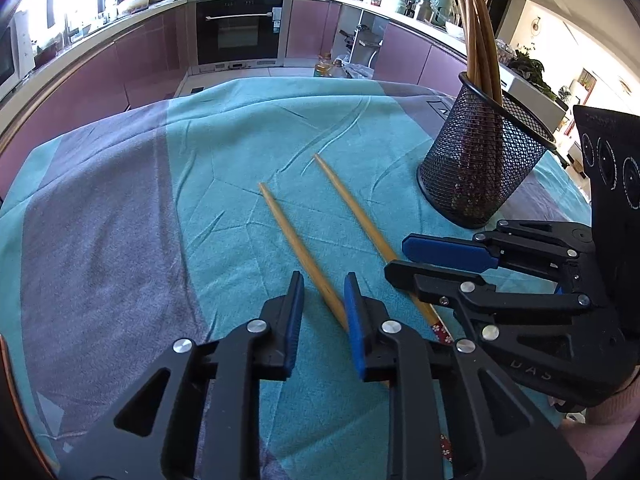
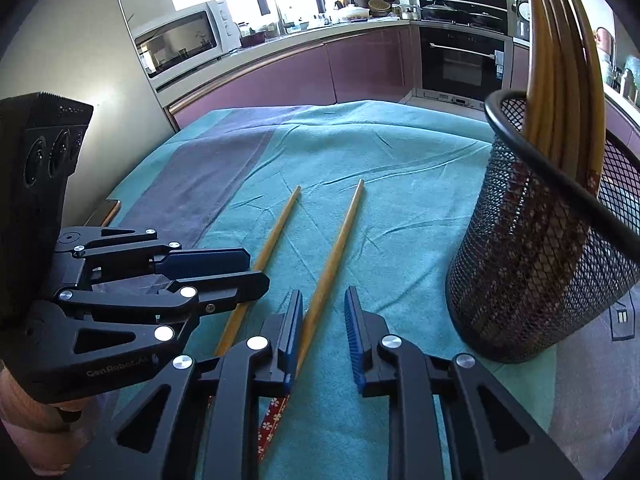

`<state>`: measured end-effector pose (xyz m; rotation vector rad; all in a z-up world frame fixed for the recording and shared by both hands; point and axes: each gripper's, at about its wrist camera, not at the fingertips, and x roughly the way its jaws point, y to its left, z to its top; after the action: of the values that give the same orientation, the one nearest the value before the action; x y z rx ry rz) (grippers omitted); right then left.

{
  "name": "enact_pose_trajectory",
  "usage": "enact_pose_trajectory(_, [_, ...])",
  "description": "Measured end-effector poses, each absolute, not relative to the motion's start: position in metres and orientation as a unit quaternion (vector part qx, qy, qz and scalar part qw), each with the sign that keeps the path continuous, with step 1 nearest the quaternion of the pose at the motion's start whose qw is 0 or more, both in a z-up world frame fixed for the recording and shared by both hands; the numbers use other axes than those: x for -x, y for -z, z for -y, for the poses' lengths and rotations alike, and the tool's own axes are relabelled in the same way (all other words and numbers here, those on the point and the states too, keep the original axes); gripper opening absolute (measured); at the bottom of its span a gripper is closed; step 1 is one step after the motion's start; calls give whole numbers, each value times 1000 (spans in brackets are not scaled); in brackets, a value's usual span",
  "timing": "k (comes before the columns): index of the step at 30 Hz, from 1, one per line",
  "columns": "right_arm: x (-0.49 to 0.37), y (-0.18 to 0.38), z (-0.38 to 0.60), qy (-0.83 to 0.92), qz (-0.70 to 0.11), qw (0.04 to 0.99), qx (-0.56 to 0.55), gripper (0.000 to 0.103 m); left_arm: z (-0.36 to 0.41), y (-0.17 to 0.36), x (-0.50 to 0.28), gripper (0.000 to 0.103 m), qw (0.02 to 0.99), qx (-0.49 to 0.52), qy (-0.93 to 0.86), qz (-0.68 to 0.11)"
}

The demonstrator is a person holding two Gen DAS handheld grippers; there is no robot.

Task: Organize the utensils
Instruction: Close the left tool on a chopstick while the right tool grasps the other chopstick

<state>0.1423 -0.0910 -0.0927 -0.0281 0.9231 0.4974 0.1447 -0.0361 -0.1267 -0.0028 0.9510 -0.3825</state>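
Note:
Two wooden chopsticks lie side by side on the teal cloth. The left chopstick (image 1: 296, 240) (image 2: 266, 252) runs between my left gripper's (image 1: 323, 292) open fingers, near the right pad. The right chopstick (image 1: 360, 220) (image 2: 336, 248) runs between my right gripper's (image 2: 323, 304) open fingers, close to the left pad; it has a red patterned end. Each gripper shows in the other's view, the right (image 1: 400, 256) and the left (image 2: 252, 270), both low over the chopsticks. A black mesh holder (image 1: 480, 160) (image 2: 536, 248) stands at the right with several chopsticks upright in it.
The table carries a teal and grey-purple cloth (image 1: 140, 200). A phone-like object (image 2: 105, 212) lies at the table's left edge. Kitchen counters, an oven (image 1: 240, 28) and a microwave (image 2: 180, 40) stand beyond the table.

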Motion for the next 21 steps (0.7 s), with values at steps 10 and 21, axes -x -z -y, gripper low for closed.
enact_pose_trajectory(10, [-132,91,118,-242,-436,866,-38,6,42,129,-136,11,871,10,182,-457])
enact_pose_trajectory(21, [-121,91,115,-258,-445,857,-21,6,47,129,-129,9,867,-7,187,-463])
